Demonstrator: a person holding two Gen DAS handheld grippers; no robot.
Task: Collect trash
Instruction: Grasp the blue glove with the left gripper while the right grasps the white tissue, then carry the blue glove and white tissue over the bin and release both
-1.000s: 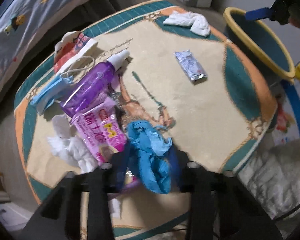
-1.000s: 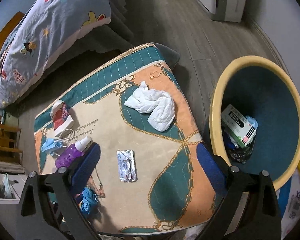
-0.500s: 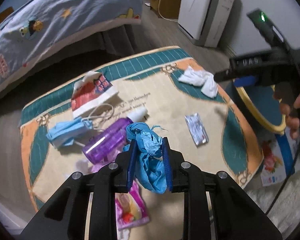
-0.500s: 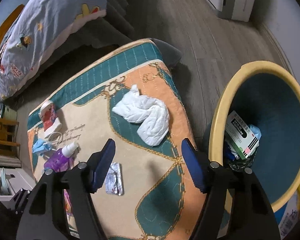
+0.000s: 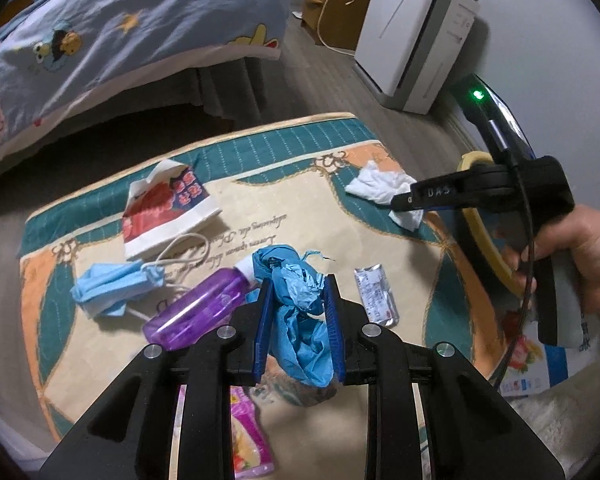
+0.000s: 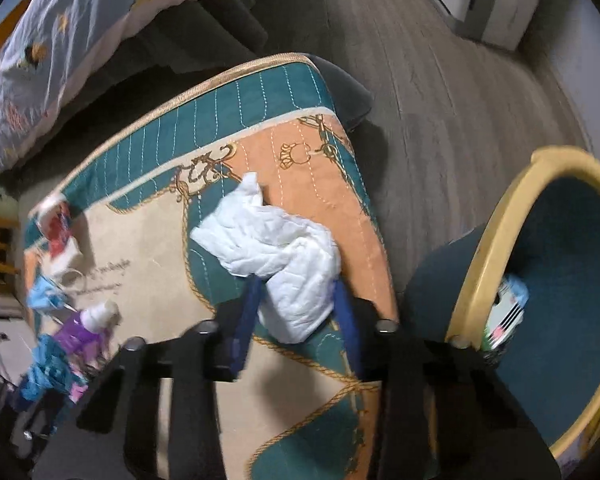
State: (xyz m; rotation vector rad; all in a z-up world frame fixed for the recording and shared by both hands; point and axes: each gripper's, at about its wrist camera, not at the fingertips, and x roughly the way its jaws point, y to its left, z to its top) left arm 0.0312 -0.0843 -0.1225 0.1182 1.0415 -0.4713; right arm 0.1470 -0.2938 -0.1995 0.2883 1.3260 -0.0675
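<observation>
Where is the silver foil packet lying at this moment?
In the left wrist view the silver foil packet lies flat on the patterned mat, just right of the crumpled blue trash and below the white tissue.

Patterned mat (image 5: 228, 216): cream centre, teal border with pale stitched lines, orange corners, gold rope-and-chain scrollwork. At its 12 o'clock edge, a paper packet (image 5: 168, 208) printed red and blue on white. At 9 o'clock, a light-blue face mask (image 5: 112, 286) with white ear loops; beside it a translucent purple bottle (image 5: 196, 312) with a white cap. At 6 o'clock, crumpled blue plastic (image 5: 300, 312) between royal-blue pads on black fingers (image 5: 262, 328). At 3 o'clock, a silver foil sachet (image 5: 374, 296); at 1 o'clock, a white quilted tissue (image 6: 276, 256). Bin (image 6: 496, 248): yellow rim, dark teal interior. Bedspread (image 5: 112, 32): pale blue with cartoon figures and yellow stars. Pink wrapper (image 5: 248, 436) at the lower edge.
</observation>
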